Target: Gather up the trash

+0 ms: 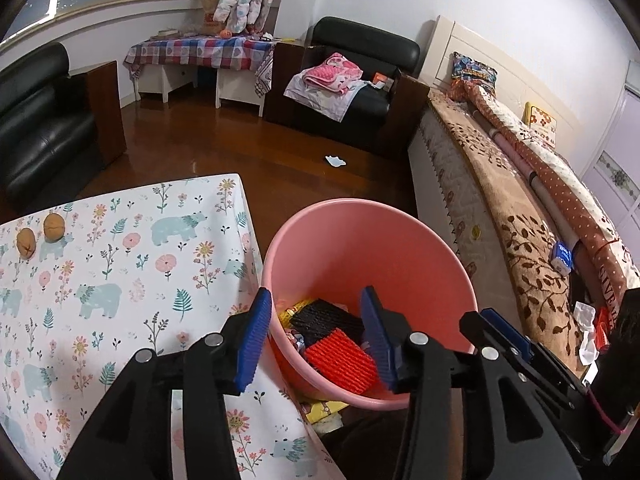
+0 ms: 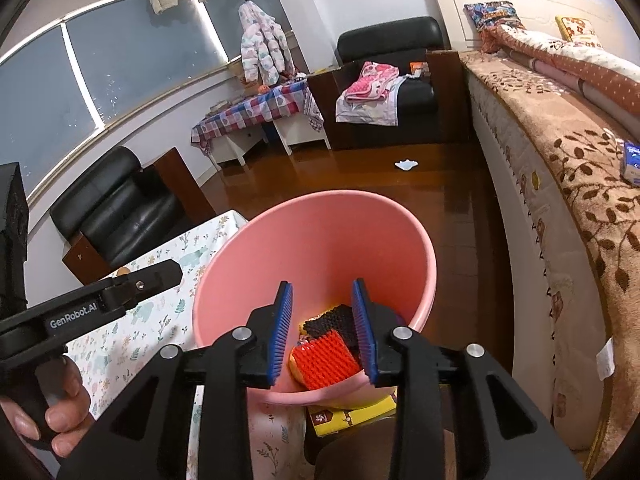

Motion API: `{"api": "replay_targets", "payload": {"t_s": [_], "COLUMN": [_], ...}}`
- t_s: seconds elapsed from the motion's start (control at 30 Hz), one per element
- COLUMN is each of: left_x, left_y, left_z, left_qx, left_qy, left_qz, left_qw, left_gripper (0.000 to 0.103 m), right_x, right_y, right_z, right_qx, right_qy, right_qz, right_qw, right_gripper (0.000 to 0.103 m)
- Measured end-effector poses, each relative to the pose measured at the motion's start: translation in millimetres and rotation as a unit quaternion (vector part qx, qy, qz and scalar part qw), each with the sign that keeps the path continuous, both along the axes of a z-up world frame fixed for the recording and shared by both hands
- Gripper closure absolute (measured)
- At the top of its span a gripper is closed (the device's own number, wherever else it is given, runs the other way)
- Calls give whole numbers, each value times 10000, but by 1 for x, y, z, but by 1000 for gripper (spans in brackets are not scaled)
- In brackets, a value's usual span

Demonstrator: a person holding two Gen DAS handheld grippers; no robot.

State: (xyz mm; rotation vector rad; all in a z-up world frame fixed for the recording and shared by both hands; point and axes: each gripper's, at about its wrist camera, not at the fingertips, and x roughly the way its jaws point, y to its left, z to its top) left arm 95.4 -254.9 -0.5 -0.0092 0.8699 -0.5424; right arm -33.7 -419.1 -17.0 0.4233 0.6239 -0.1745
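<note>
A pink bucket stands beside the table, also in the right wrist view. Inside lie a red and black ribbed pad and other scraps. Two walnuts lie on the floral tablecloth at the far left. My left gripper is open and empty above the bucket's near rim. My right gripper is open and empty over the bucket. A white scrap lies on the wooden floor.
A bed with a brown leaf blanket runs along the right. Black armchairs and a checked bench stand at the back. A yellow box lies under the bucket. The left gripper's body shows at left.
</note>
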Motion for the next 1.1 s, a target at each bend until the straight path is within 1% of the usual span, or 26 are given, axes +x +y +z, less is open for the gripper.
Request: {"api": "replay_targets", "payload": {"t_s": [0.27,0.4,0.53,0.63,0.7,0.8,0.93,1.1], "left_x": [-14,-22,-31,-39,-45,-53,-64,-77], "left_y": [8,11,16,22,27,35,48,61], "left_z": [3,5,7,8,8,9,12,13], "left_qx": [85,82,144,131,111,109,113,164], "left_qy": [-95,-114,-188,-217,-225,-311,-398,-518], "left_qz": [-7,43,58,95,100,153,216,251], "left_qw": [9999,9999,9997,9996,9996,9993,9989,9982], "left_gripper": [55,55,54,53,53,51,51,51], "right_x": [-10,-15,-26,-26,-30,-33,-37,-43], "right_y": [11,19,29,41,49,56,68,81], "right_z": [9,17,25,28,29,29,31,29], "right_qx": [-78,-251,-214,-449,-535,-480,-599,-579], "right_qy": [-183,-107,-282,-115,-114,-131,-146,-185], "right_qz": [139,-28,57,191,219,295,354,355], "right_qw": [9997,9996,9994,9987,9983,9983,9975,9975], "right_gripper": [71,71,71,71,71,71,71,71]}}
